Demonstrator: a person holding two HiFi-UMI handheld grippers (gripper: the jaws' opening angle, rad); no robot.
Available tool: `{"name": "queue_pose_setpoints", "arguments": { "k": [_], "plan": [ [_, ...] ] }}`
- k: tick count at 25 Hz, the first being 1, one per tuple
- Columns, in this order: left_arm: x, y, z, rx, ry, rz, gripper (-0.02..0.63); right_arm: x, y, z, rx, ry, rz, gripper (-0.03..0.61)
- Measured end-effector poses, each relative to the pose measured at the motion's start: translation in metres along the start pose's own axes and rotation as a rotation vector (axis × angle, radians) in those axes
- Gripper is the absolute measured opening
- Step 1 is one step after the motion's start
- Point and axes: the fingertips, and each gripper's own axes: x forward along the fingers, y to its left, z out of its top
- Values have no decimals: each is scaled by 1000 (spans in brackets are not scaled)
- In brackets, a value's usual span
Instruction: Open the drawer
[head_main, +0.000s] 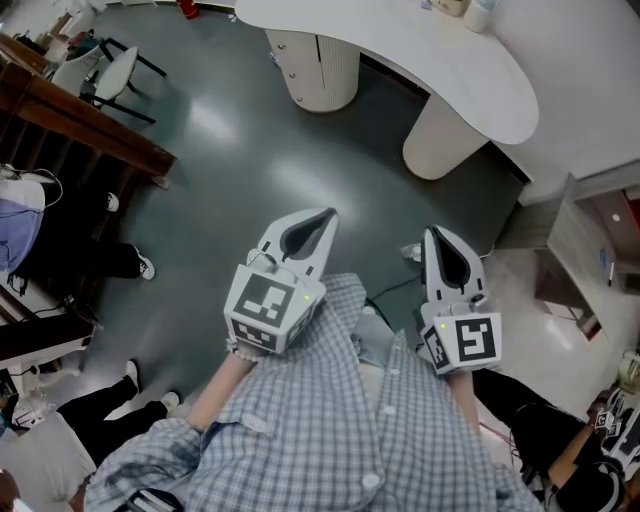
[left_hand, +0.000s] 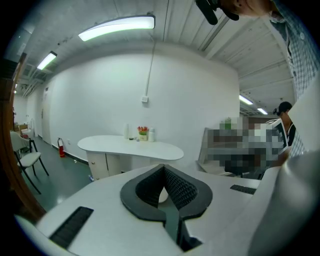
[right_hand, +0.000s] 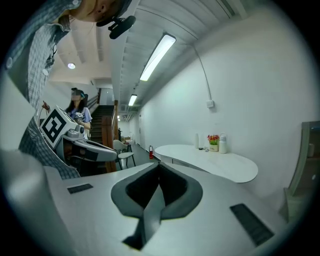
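Both grippers are held in front of a person's checked shirt, above a grey floor and touching nothing. My left gripper (head_main: 326, 216) has its jaws together with nothing between them; its tips (left_hand: 163, 168) point toward a white curved table (left_hand: 130, 146). My right gripper (head_main: 432, 233) is also shut and empty, its tips (right_hand: 159, 165) aimed at the same table (right_hand: 210, 162). A white pedestal with drawer fronts (head_main: 312, 68) stands under the table, well beyond both grippers. It also shows in the left gripper view as the pedestal (left_hand: 107, 165).
A second round table leg (head_main: 445, 135) stands to the right. A grey cabinet (head_main: 575, 245) sits at the right edge. Dark wooden stairs (head_main: 80, 125) and a chair (head_main: 110, 70) are at the left. Other people stand nearby (head_main: 60, 255). A vase and bottles (left_hand: 142, 134) rest on the table.
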Motion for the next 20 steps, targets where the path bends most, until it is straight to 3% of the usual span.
{"name": "queue_pose_setpoints", "arguments": {
  "k": [20],
  "plan": [
    [-20, 59, -9, 0, -15, -11, 5, 31, 42, -2, 13, 16, -45, 9]
  ]
}}
